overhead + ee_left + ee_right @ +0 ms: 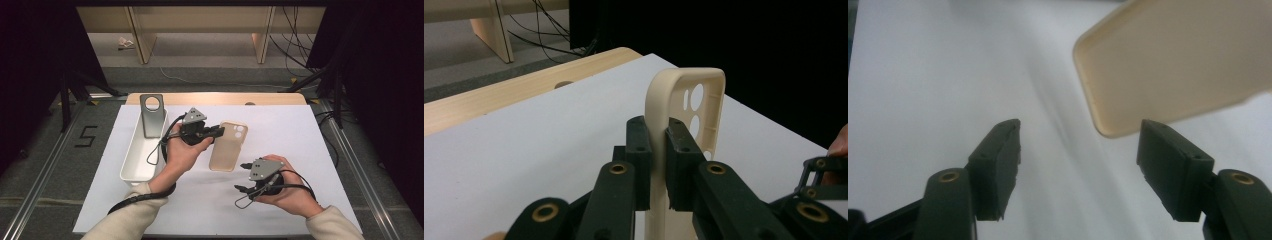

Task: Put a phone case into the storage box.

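Phone case held by one claw, the other just clear

Phone case (228,146) in beige sits pinched along one long edge by the left claw (218,131), lifted over the white worktop (300,140) near its middle. The left gripper view looks straight along the case (684,120): both black pads press on its side wall, with the camera holes standing above them. The right claw (244,176) hangs nearer the person and a little to the right, its jaws spread wide with nothing between them; in the right gripper view the rounded bottom corner of the case (1173,65) floats just beyond the tips, apart from both.

To the left lies a long white tray (131,155) with a grey phone case (152,116) leaning upright in its far end.

Judging by this, the step in hand is a one-handed carry — the right claw has no hold, and the left alone bears the case. The next move probably calls for swinging the left hand across to the tray and lowering the case beside the grey one, keeping the pinch firm so the thin wall does not slip or twist.
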`<move>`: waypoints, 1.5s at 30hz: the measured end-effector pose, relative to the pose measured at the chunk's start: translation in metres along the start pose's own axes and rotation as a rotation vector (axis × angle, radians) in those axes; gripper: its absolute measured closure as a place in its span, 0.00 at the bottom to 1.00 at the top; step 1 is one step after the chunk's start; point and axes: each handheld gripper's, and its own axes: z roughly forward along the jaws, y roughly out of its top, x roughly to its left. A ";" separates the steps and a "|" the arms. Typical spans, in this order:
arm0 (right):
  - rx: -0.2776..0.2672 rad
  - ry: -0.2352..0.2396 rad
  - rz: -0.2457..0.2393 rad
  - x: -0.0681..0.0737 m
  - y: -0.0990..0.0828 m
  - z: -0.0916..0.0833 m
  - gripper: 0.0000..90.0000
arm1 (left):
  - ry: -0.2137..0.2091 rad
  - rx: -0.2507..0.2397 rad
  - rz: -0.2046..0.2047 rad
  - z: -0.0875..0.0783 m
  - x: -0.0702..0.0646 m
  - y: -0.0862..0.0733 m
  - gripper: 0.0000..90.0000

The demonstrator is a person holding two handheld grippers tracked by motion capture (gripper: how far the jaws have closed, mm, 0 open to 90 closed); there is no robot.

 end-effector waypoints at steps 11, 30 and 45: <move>-0.146 -0.102 0.199 -0.013 -0.017 -0.022 0.30 | 0.037 -0.047 0.010 -0.022 0.015 0.009 0.91; -0.205 -0.172 0.312 -0.024 -0.037 -0.036 0.26 | 0.093 -0.089 -0.002 -0.052 0.038 0.021 0.91; -0.221 -0.200 0.341 -0.028 -0.039 -0.039 0.26 | 0.130 -0.102 -0.009 -0.069 0.053 0.027 0.91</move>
